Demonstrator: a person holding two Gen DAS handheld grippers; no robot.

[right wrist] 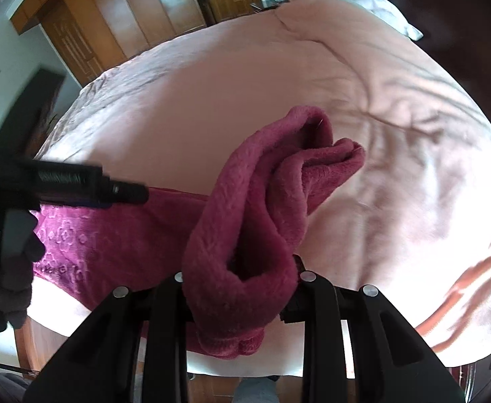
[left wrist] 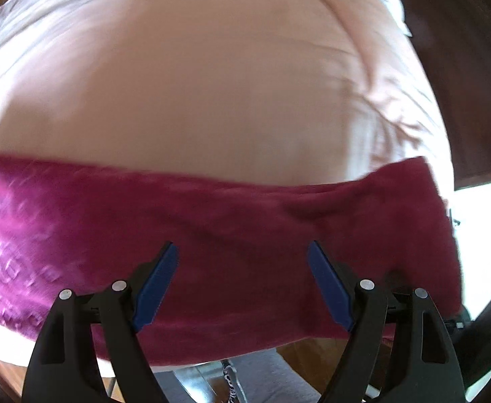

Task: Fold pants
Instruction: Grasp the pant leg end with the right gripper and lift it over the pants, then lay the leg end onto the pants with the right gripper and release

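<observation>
Fleecy magenta pants (right wrist: 245, 235) bunch in the clamped right hand-held gripper (right wrist: 242, 278) — left hand-held gripper (left wrist: 242, 288) gapes wide, empty.

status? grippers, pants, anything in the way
Left gripper open above the pants, holding nothing. Right gripper shut on pants, bunch lifted off the bed. Nothing in the way.

Pants (left wrist: 232, 235) on bed (left wrist: 212, 84), near its front edge
</observation>
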